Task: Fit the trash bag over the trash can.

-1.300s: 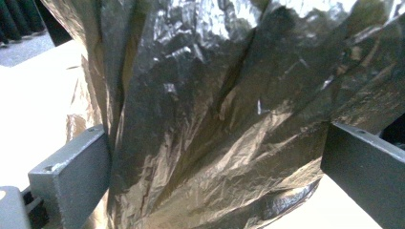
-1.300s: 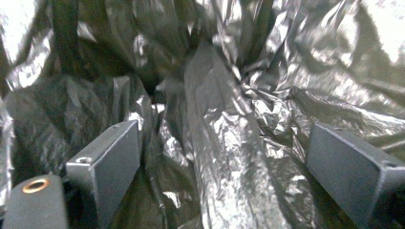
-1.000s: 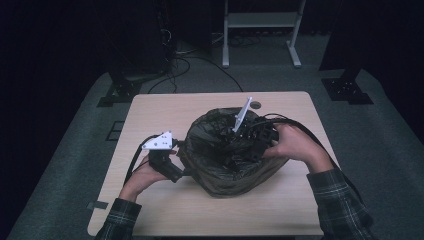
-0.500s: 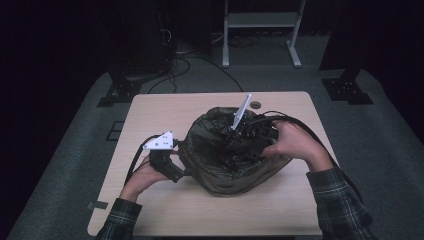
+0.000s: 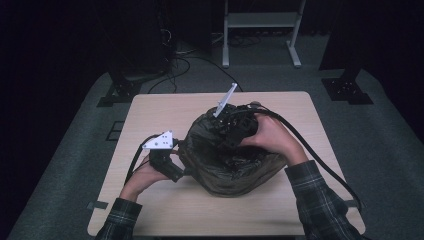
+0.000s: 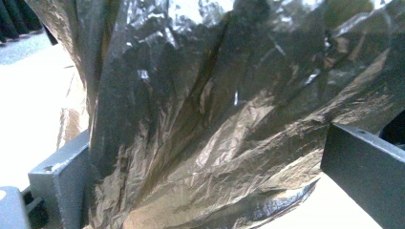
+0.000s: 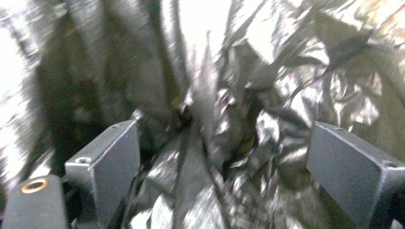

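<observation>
A crumpled dark olive plastic bag point(image 5: 235, 167) lies in a heap in the middle of the light wooden table point(image 5: 165, 110). My left gripper point(image 5: 178, 173) is low at the bag's left edge. In the left gripper view its jaws point(image 6: 205, 181) stand wide apart, so it is open, with a fold of the bag point(image 6: 200, 109) between them. My right gripper point(image 5: 227, 129) is on top of the bag, its grey plate sticking up. It is open too point(image 7: 222, 167), with wrinkled film point(image 7: 248, 105) lying between its jaws; that view is blurred.
A thick black cable point(image 5: 312, 152) trails from the right gripper across the table's right side to its front corner. Behind the table stand a white metal frame point(image 5: 260, 20), loose floor cables point(image 5: 185, 60) and two black stand feet point(image 5: 120, 92) point(image 5: 347, 90).
My right hand and its gripper have shifted left and slightly away over the top of the bag. The left gripper has stayed at the bag's left edge.
</observation>
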### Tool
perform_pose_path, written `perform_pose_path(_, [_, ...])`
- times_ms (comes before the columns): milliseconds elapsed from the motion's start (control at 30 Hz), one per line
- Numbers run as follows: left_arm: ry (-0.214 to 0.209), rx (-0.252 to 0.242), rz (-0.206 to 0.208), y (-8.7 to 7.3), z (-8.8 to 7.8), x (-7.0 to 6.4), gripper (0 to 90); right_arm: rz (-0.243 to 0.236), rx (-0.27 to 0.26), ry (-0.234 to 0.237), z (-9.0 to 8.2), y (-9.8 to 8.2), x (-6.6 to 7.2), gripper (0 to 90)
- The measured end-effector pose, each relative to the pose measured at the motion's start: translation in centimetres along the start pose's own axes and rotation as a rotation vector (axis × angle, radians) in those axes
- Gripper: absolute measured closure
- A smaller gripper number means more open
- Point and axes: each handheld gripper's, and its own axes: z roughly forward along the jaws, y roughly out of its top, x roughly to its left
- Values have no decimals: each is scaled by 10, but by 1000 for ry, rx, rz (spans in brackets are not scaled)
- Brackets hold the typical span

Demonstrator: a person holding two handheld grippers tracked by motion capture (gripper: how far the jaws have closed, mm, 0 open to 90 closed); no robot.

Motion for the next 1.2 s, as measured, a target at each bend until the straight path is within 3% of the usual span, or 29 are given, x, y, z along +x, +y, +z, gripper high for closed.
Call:
perform_pose_path(133, [-3,4,6,0,0,0,0,27,27,-49,12,4,-7,102])
perform_pose_path(300, [-7,4,3,0,1,0,0,28,47,-63,23,14,-11,100])
perform_pose_path(600, [-8,4,1,-1,1,0,0,72,7,-75,30,16,-24,100])
perform_pose_path(700, [-6,5,1,-1,1,1,0,67,-4,-76,27,16,-21,99])
perform_pose_path(833, [-4,8,4,0,0,1,0,43,-38,-46,20,18,-6,99])
perform_pose_path(967, [-7,3,4,0,0,0,0,0,-82,13,18,21,9,99])
perform_pose_path(1200, [-13,4,4,0,0,0,0,-32,-45,54,37,32,20,99])
